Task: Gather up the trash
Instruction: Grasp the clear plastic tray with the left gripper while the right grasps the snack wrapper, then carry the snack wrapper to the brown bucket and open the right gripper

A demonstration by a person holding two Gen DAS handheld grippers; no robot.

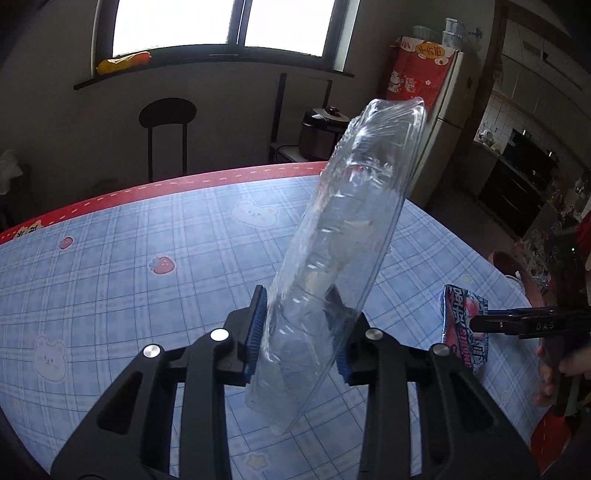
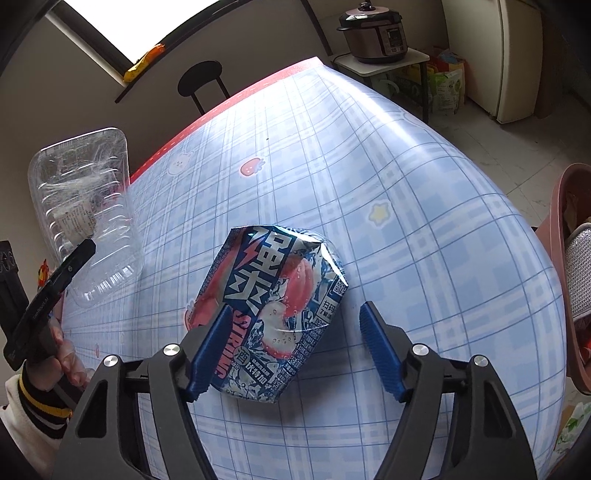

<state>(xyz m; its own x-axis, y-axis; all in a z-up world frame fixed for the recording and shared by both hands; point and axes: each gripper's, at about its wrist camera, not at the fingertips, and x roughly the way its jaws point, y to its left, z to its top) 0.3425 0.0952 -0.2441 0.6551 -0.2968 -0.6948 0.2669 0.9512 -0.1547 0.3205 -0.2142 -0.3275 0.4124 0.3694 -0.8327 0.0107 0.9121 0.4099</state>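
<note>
A: Start at the left claw [image 1: 299, 332]. What is it doing?

B: It's pinching a clear plastic tray [image 1: 343, 236] across its narrow depth, both blue pads [image 1: 256, 332] pressed flat on the walls. The tray stands on edge between them and looks lifted off the tabletop [image 1: 129, 258]; that is my judgement, since its lower end hangs near the camera.

A: Why grip it edge-on?

B: Probably because a thin, springy shell is easiest to clamp across its thin dimension. Laid flat, it would be too wide for the jaws.

A: And the right claw [image 2: 291, 343]?

B: Spread, straddling a crumpled drink can [image 2: 273, 314] that lies on its side on the tabletop. The left pad [image 2: 207, 350] sits right against the can or overlaps it in view; the right pad [image 2: 380, 350] stands apart, with bare cloth between. So nothing is gripped yet.

A: Why that approach?

B: The claw points steeply down over the can's lower half, pads flanking its dented sides, so closing should squeeze across the body.

A: Anything further out?

B: A reddish-brown basin [image 2: 565, 258] sits at the tabletop's right edge, holding what looks like a scrubbing pad. Whether that is where the trash goes, I cannot tell. A person's hand [image 2: 62, 354] in a striped cuff holds the left tool. A chair [image 1: 168, 129] and a rice cooker [image 2: 376, 33] sit beyond the tabletop.
</note>
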